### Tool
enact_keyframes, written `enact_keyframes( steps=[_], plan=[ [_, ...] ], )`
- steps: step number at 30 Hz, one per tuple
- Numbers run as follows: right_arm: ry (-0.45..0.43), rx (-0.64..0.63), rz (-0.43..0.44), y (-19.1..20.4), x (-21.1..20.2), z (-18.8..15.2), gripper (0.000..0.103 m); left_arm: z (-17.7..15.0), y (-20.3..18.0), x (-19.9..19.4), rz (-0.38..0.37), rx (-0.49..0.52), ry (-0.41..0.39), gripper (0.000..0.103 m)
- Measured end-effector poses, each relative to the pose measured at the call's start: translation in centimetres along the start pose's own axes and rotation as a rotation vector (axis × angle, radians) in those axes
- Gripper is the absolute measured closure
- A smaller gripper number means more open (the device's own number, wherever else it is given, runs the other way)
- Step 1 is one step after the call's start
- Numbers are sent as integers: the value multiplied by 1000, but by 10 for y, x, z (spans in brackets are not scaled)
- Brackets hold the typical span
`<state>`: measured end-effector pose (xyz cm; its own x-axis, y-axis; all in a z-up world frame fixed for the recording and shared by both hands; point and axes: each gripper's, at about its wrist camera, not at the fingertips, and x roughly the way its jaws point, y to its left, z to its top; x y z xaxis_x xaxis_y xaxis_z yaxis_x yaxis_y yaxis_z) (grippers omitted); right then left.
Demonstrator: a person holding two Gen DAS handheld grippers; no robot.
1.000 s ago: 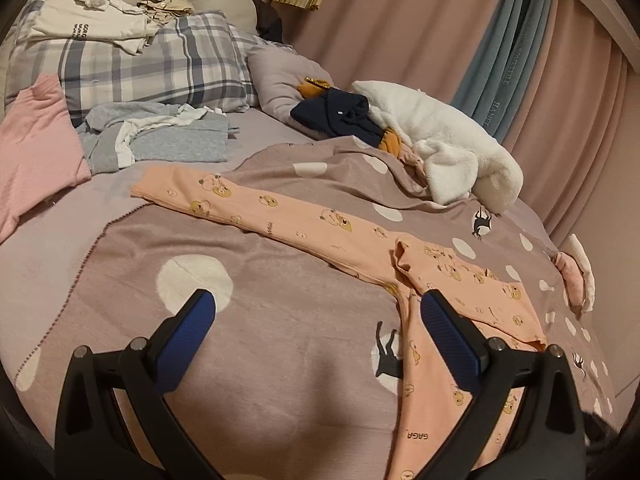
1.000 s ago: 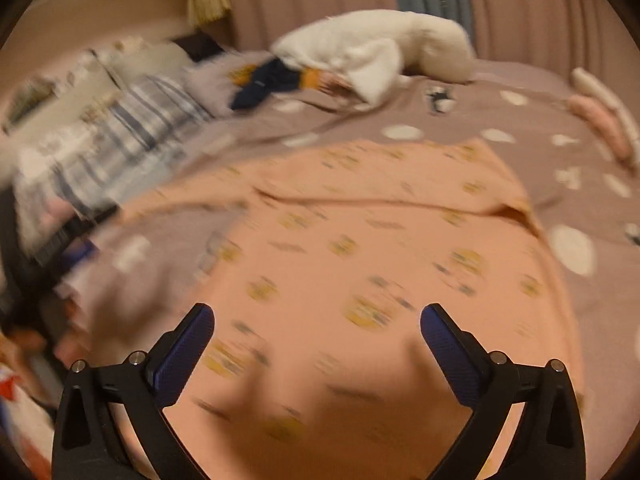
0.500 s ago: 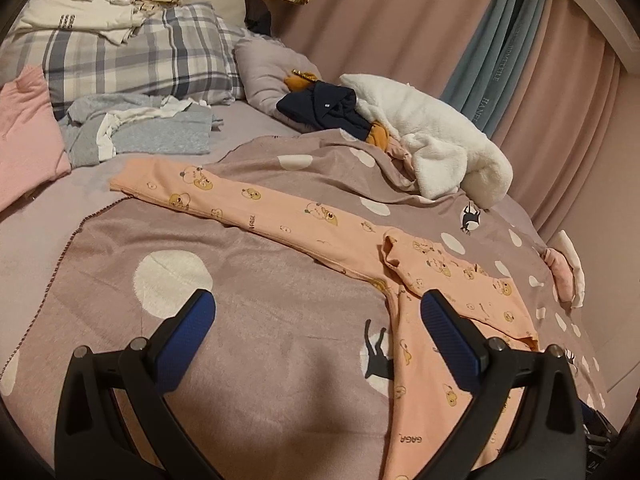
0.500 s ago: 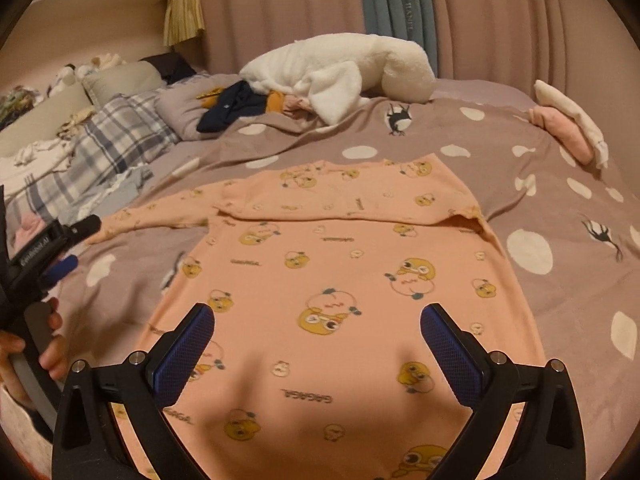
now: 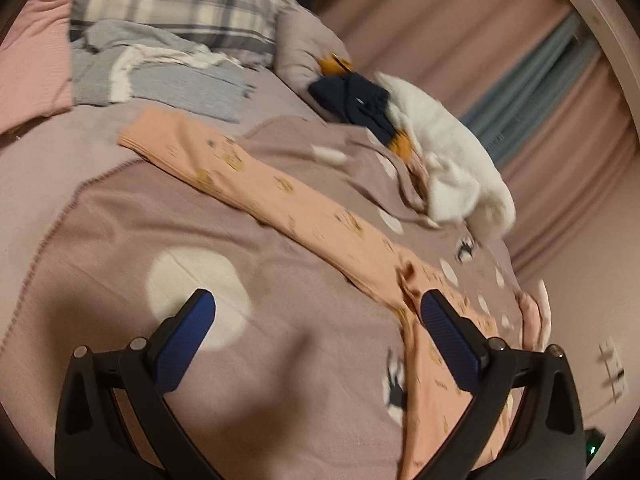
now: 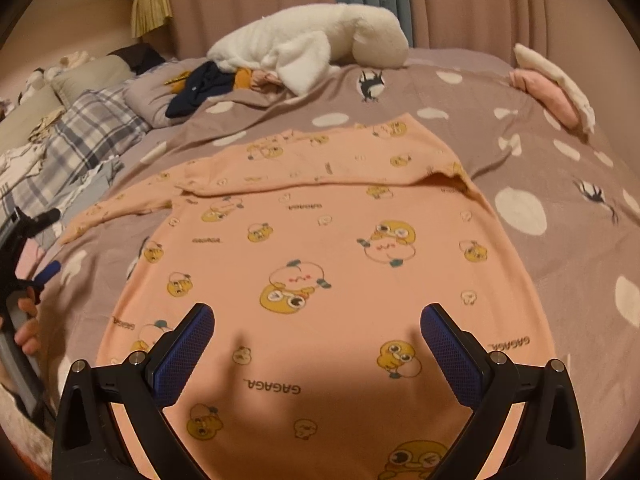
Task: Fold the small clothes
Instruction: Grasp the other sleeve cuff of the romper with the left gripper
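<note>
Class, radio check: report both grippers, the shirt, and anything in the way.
Left gripper open, empty, over blanket. Right gripper open, empty, above peach shirt. Shirt flat, one sleeve folded across, other sleeve stretched out. Nothing on the shirt.

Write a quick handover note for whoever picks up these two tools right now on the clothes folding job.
Left tool: open, holding nothing, hovering over the dotted blanket beside the outstretched sleeve.
Right tool: open, holding nothing, hovering over the lower body of the peach shirt.
The shirt lies flat on the blanket. One sleeve is already folded across the top; the other sleeve extends out to the side.
Left to do: fold in the outstretched sleeve, then fold the body up. More clothes wait near the plaid pillow: a grey garment and a pink one.
</note>
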<state>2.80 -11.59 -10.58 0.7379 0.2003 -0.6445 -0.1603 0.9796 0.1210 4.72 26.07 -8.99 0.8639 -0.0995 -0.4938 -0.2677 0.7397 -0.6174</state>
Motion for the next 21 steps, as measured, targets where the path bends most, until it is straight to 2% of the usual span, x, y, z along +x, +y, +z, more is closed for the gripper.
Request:
enact_keyframes(
  steps=[3, 7, 10, 15, 18, 21],
  plan=[
    [5, -7, -6, 1, 0, 1, 1, 8, 11, 2, -9, -28, -6, 0],
    [-10, -1, 2, 3, 0, 4, 1, 25, 40, 17, -55, -102, 32, 0],
    [4, -20, 17, 6, 5, 4, 1, 43, 58, 34, -21, -137, 47, 1],
    [32, -44, -38, 1, 19, 1, 1, 75, 72, 54, 20, -151, 44, 3],
    [62, -13, -30, -8, 27, 1, 1, 86, 76, 64, 97, -153, 38, 14],
    [81, 18, -11, -15, 32, 2, 1, 94, 80, 65, 141, -212, 20, 30]
  ],
)
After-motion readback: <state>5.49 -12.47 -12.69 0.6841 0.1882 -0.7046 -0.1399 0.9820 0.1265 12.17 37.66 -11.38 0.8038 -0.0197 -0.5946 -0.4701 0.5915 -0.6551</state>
